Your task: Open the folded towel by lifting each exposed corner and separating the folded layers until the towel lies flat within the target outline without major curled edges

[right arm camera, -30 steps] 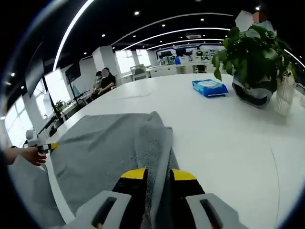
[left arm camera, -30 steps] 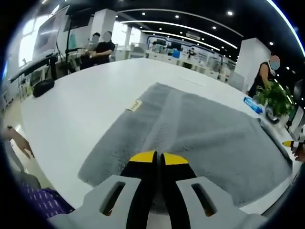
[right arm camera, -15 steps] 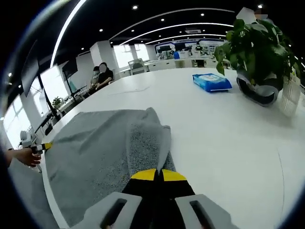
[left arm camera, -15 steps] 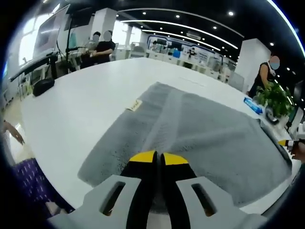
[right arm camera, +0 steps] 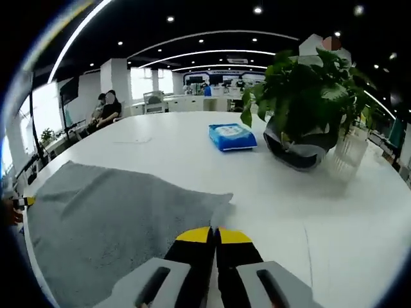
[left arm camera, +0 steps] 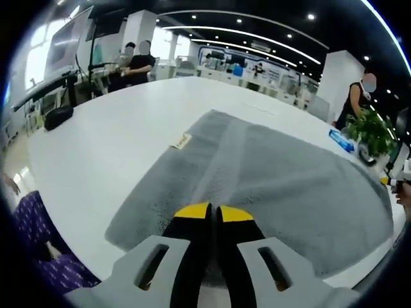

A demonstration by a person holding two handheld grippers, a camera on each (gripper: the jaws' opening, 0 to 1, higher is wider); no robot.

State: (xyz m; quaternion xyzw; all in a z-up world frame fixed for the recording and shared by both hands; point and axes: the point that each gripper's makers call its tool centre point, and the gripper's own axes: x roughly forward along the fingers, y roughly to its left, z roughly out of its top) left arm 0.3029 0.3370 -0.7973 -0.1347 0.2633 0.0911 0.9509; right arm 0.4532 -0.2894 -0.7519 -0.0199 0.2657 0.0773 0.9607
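Note:
A grey towel lies spread on the white table, with a small tan label at its left edge. My left gripper is shut on the towel's near edge. At the far right border my right gripper sits at the towel's other side. In the right gripper view the towel lies flat to the left, one corner pointing toward the plant. My right gripper is shut with the towel's edge running in between its tips. The left gripper and a hand show at the far left.
A blue wipe pack, a potted plant and a clear glass vase stand on the table beyond the towel. A dark object lies near the table's left rim. People sit at the far side; another person stands by the plant.
My right gripper shut on the folded flap and drew it outward; the raised fold is gone and that side now lies flat. The left gripper stayed put, shut on the towel.

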